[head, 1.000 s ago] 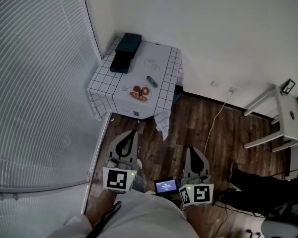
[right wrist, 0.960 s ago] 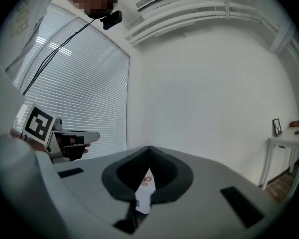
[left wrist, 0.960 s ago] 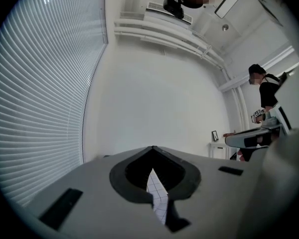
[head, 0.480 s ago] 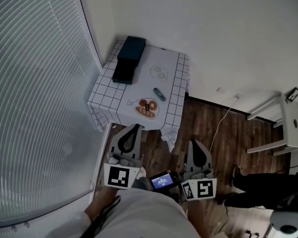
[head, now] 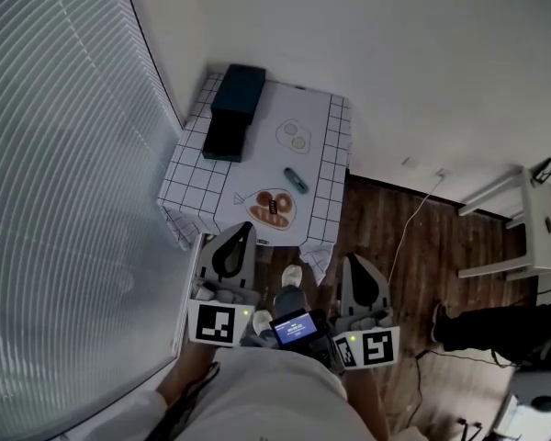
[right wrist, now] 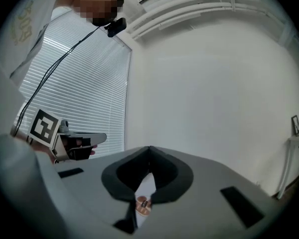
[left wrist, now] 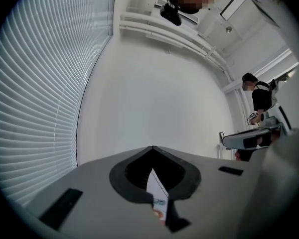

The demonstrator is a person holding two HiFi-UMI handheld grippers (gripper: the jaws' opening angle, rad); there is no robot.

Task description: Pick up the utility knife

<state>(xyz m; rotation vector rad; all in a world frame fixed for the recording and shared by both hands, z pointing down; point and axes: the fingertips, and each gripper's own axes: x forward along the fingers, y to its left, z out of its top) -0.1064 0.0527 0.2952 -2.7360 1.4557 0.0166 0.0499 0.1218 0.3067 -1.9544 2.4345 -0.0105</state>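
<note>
**Grey left gripper (head: pixel 247 228) and right gripper (head: pixel 352 259) hanging shut, knife lying on table**

Both grippers are pointing level toward the table (head: pixel 191 168), each with jaws pressing together and gripping nothing. They are stopping short of the table's near edge. The utility knife (head: pixel 296 180) is lying untouched on the checked cloth near the table's right edge, between the egg print (head: pixel 296 137) and the heart-shaped plate (head: pixel 274 207). Two dark boxes (head: pixel 239 90) are sitting at the far left corner.

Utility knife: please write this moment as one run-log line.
utility knife: on table, untouched | left gripper: shut, empty | right gripper: shut, empty
</note>
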